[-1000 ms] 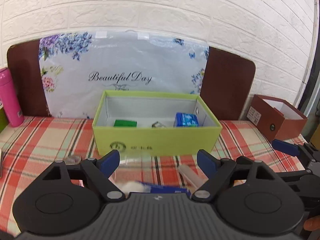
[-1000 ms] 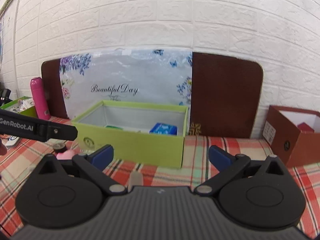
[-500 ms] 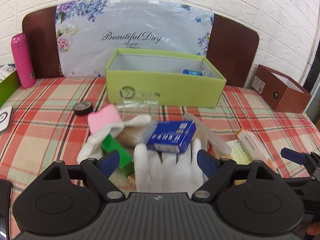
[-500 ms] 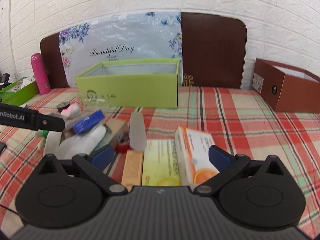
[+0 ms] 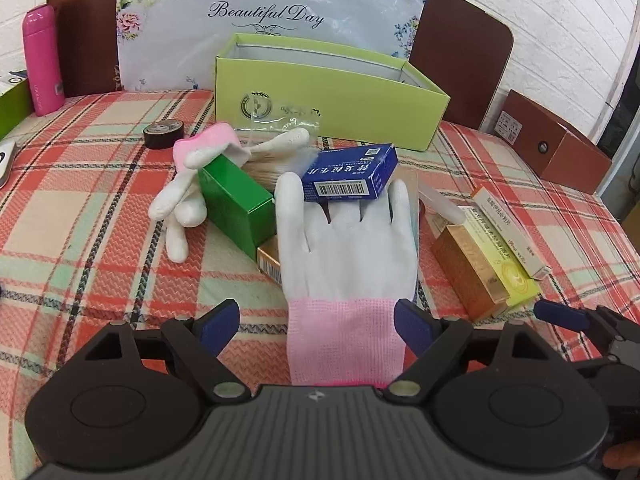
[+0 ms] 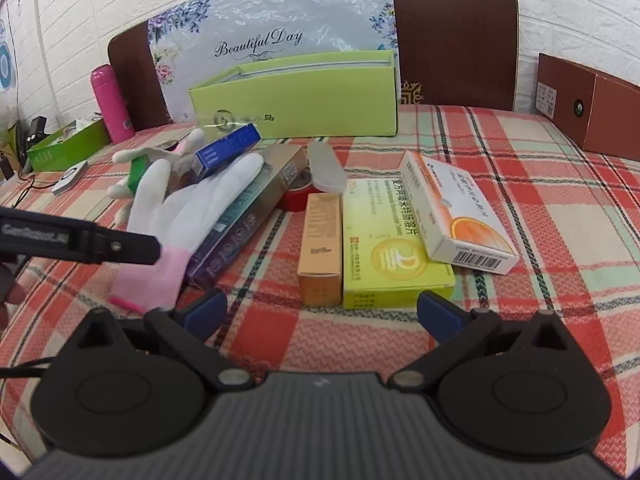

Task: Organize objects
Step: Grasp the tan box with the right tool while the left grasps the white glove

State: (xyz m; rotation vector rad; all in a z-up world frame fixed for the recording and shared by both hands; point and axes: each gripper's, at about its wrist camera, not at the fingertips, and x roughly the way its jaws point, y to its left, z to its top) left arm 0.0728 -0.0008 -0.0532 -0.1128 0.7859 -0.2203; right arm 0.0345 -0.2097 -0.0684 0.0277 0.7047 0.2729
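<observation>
Table (image 5: 80, 216) clutter lies heaped before the green box (image 5: 320, 96): clear what sits on top first. Left gripper (image 5: 316, 326) straddles the white glove (image 5: 344, 248), jaws wide and empty; the right gripper (image 6: 322, 312) likewise gapes before the yellow carton (image 6: 384, 248), so close squarely on one item only.

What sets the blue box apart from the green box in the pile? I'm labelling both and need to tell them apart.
The blue box is flatter, carries white print and a barcode, and rests on the white glove's fingertips. The green box is plain on its visible faces, chunkier, and lies lower beside that glove, tilted against a second glove. Both are small closed cartons, still outside the lime-green box.
</observation>
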